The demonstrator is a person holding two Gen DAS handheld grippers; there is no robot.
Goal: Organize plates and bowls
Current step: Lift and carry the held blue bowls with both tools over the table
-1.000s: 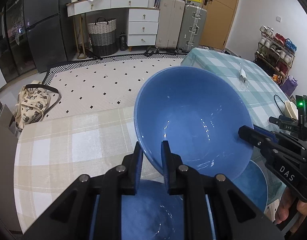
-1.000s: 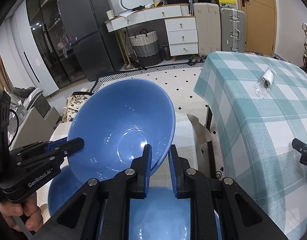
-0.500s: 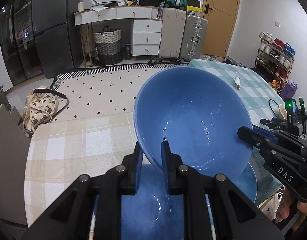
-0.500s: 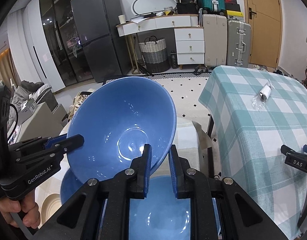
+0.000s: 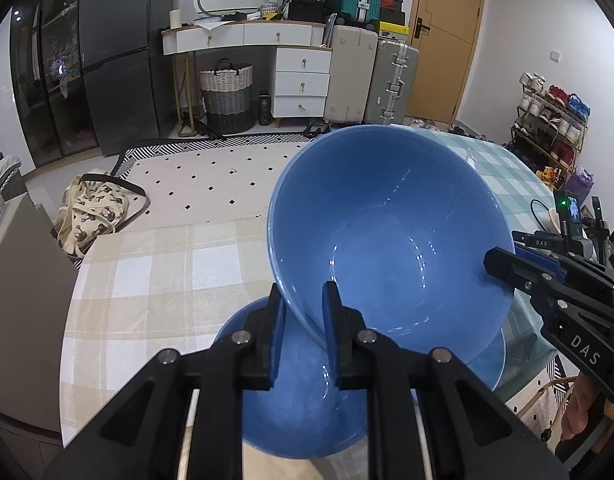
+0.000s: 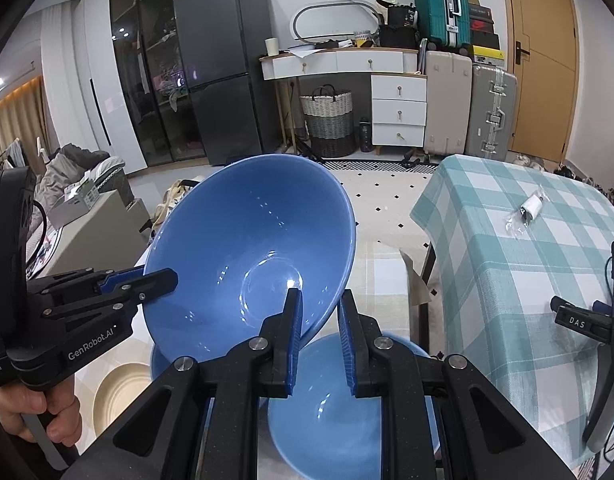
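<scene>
Both grippers are on one big blue bowl (image 5: 387, 232), held up off the table and tipped on a slant. The left gripper (image 5: 303, 312) has its blue-padded fingers closed down to a narrow gap, pinching the bowl's near rim; the right gripper (image 6: 319, 320) does likewise, one finger inside the glossy wall, one outside. From the left wrist view the other tool's black body reads "DAS" in white; from the right wrist view the opposite tool reads "GenRobot.AI", and a small black tag at the right edge again says "DAS".

The bowl is a smooth, speckled glazed cone with bright glints in its round base. Under it sits a second blue bowl (image 6: 339, 408) on the beige checked tablecloth (image 5: 155, 280), near its front edge, with a cream ribbed dish (image 6: 119, 392) beside it. A teal checked tablecloth (image 6: 507, 248) covers the neighbouring table, carrying a small clear plastic packet (image 6: 527, 212).
</scene>
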